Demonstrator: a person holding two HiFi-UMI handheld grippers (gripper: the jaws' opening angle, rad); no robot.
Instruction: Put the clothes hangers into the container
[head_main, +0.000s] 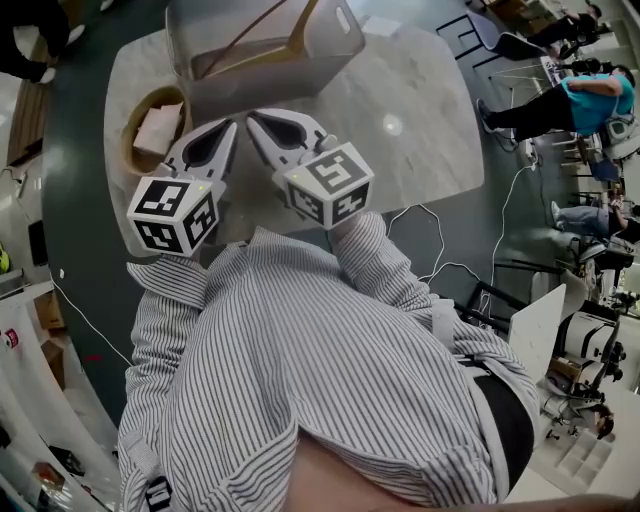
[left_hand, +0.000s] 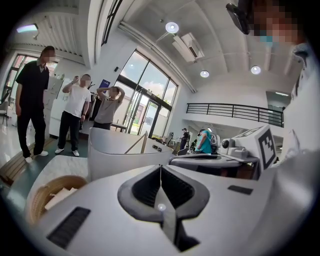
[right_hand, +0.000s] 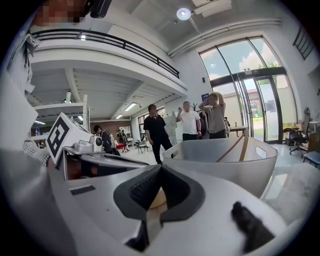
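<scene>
The grey plastic container (head_main: 262, 62) stands at the far side of the marble table (head_main: 420, 120). Wooden clothes hangers (head_main: 290, 32) lean inside it. They show again as wooden bars (right_hand: 239, 145) in the right gripper view and as a slanted bar (left_hand: 140, 143) in the left one. My left gripper (head_main: 228, 126) and right gripper (head_main: 254, 118) are side by side close to my chest, tips toward the container. Both are shut with nothing between the jaws. The left gripper (left_hand: 160, 168) and the right gripper (right_hand: 160, 168) each look over the container's near wall.
A round wooden bowl (head_main: 128, 142) with a pale folded piece in it sits left of the container, close to the left gripper. White cables trail on the floor to the right. Several people stand beyond the table; chairs and desks are at the far right.
</scene>
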